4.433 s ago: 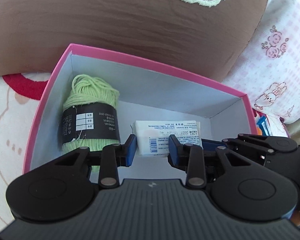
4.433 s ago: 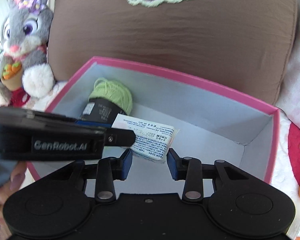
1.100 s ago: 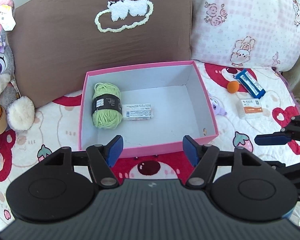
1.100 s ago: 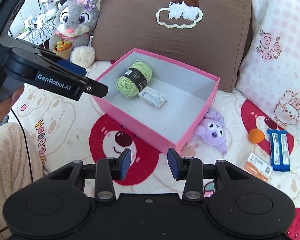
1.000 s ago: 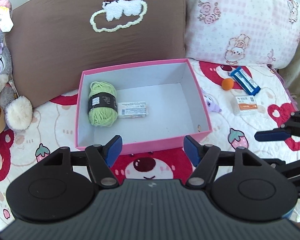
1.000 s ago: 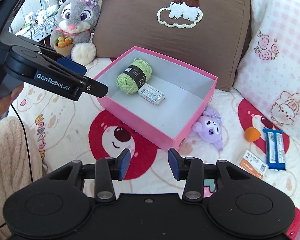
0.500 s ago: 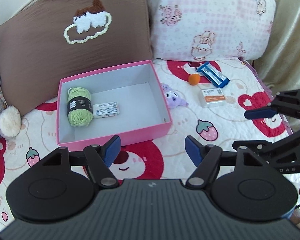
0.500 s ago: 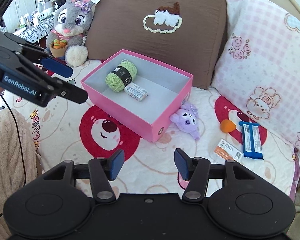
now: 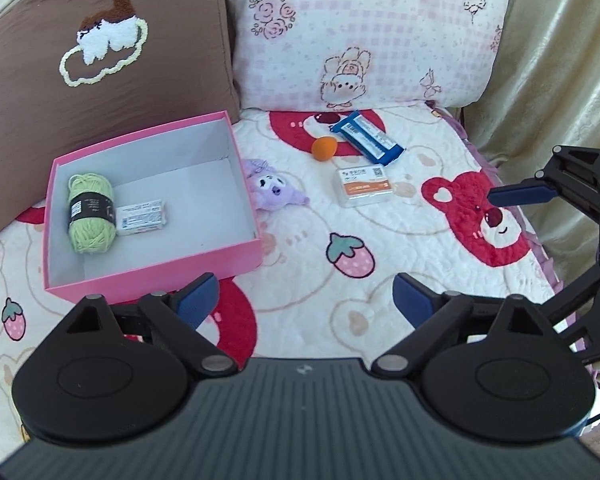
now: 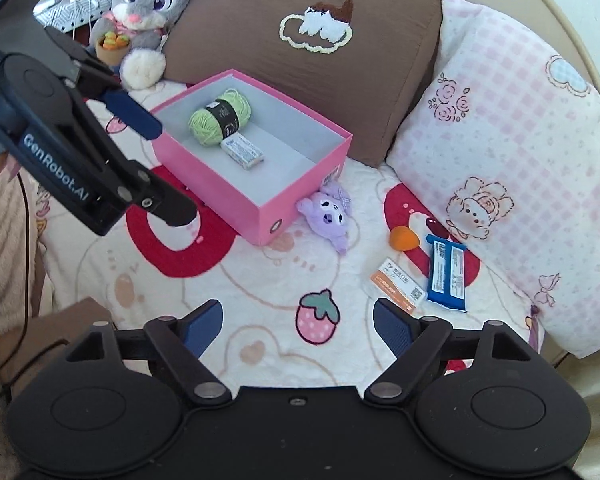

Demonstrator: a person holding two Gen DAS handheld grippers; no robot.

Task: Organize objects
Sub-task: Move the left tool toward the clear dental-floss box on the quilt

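Both hand-held grippers had backed way off from the open pink cardboard box [image 9: 152,276], which used to fill the view. The left hand-held gripper [image 9: 306,300] and right hand-held gripper [image 10: 298,322] were each opening wider than a second before, with nothing between the jaws. The green yarn ball [image 9: 90,210] and small white packet [image 9: 142,216] sat in the box, same as before. Out on the bed quilt [image 9: 300,312] lay a purple plush toy [image 9: 272,192], orange ball [image 9: 324,148], blue wrapper bar [image 9: 368,138] and orange-and-white card pack [image 9: 364,186].
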